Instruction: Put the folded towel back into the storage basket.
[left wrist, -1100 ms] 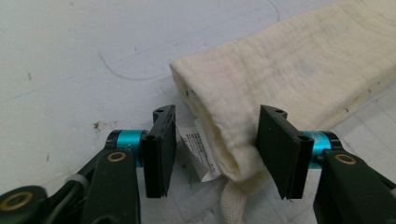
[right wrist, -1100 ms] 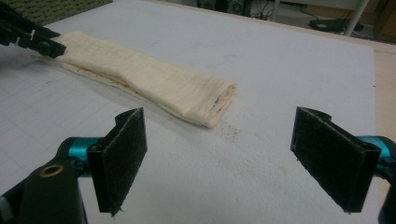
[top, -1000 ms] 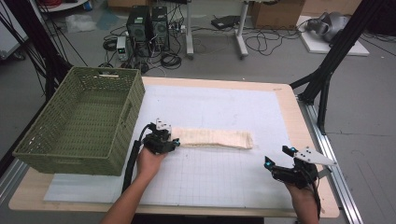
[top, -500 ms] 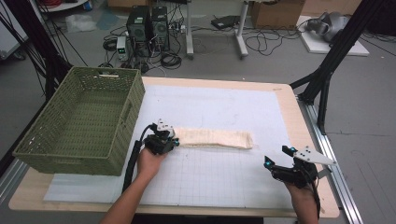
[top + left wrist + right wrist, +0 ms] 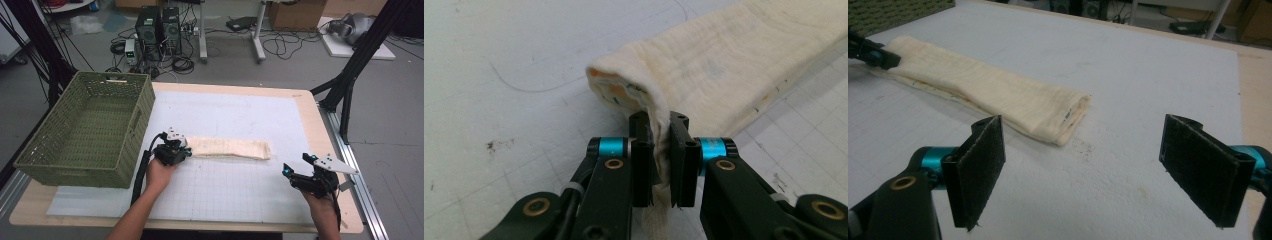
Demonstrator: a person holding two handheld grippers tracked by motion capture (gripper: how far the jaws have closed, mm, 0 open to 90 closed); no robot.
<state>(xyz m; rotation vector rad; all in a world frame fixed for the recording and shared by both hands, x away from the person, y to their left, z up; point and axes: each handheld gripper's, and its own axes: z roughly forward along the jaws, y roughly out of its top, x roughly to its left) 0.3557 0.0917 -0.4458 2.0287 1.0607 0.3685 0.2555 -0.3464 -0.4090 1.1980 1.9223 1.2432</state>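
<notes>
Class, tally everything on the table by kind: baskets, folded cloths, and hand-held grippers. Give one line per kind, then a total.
Basket: 1
Folded cloth: 1
Hand-held grippers: 2, the left hand-held gripper and the right hand-held gripper
Total: 4

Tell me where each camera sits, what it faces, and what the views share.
High view: above the table's near side, looking forward and down; forearms, left gripper, right gripper, basket.
Left gripper view: on the left gripper, shut on the cloth's end.
Right gripper view: on the open right gripper, facing the cloth's other end.
Shared: the cloth.
</notes>
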